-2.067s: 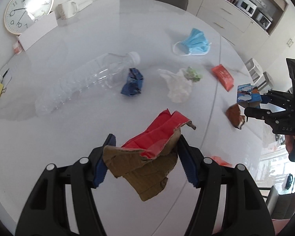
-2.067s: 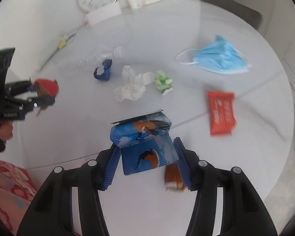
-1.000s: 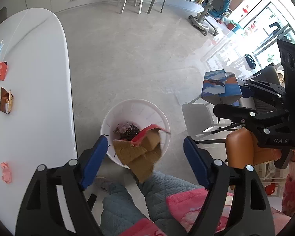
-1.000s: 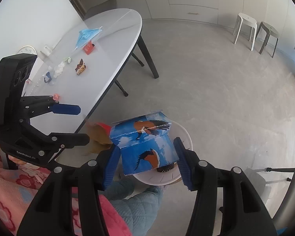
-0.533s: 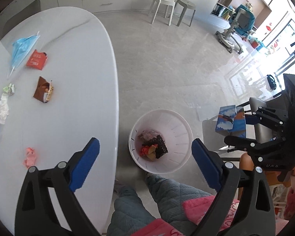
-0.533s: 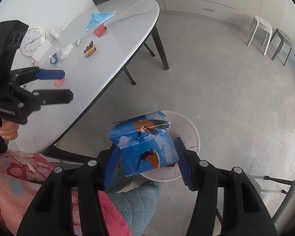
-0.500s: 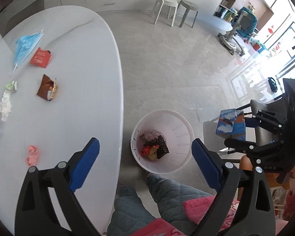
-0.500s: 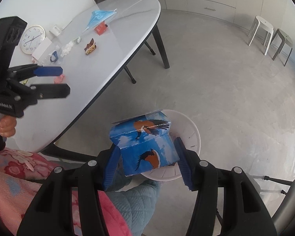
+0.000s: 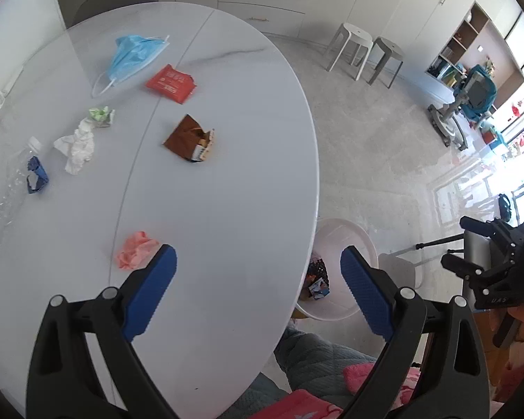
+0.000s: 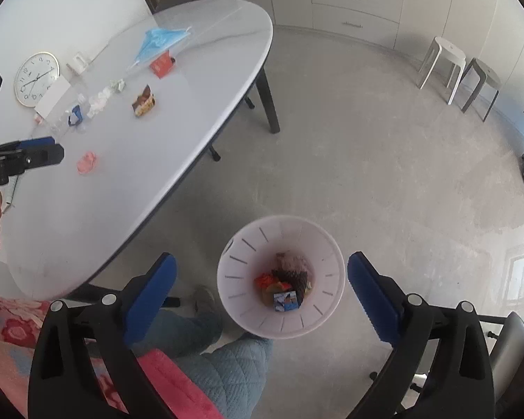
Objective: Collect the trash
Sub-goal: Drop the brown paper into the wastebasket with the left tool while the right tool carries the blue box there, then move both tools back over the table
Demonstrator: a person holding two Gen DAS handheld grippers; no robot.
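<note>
The right gripper (image 10: 260,286) has just spread its blue fingers (image 10: 149,291) wide and nothing sits between them — directly below the gap stands the round white slotted plastic bin (image 10: 326,262), with the small blue printed carton (image 10: 288,301) lying inside on other scraps. The left gripper (image 9: 258,281) is likewise released and empty, fingers apart over the white oval bench (image 9: 227,174); just beyond its left finger lies a crumpled pink paper wad (image 9: 135,249), farther out a brown snack wrapper (image 9: 189,138).
</note>
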